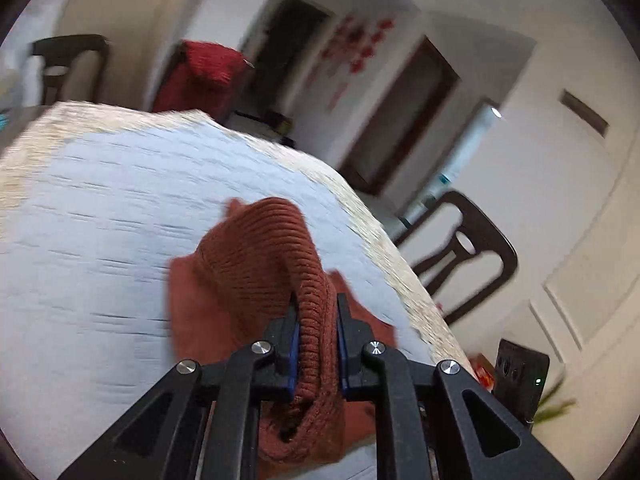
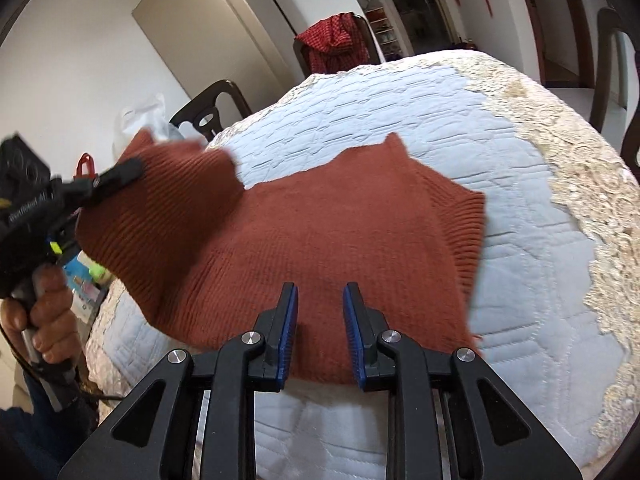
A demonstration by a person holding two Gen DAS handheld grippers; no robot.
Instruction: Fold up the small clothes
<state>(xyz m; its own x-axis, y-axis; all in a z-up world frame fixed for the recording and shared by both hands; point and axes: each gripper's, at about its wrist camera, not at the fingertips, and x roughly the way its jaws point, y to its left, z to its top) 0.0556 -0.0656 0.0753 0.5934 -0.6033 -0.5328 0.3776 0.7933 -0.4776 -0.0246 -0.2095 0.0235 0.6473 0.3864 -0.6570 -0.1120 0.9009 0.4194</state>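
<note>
A rust-brown ribbed knit garment lies spread on the white quilted table cover. Its left corner is lifted off the cover. My left gripper is shut on that ribbed edge, and the knit drapes forward from the pads. In the right wrist view the left gripper shows at the left, held by a person's hand. My right gripper hovers over the garment's near part with its blue pads apart and nothing pinched between them.
The cover has a cream lace border along the table edge. Dark wooden chairs stand around the table, one draped with a red cloth. A white plastic bag and small items sit at the left.
</note>
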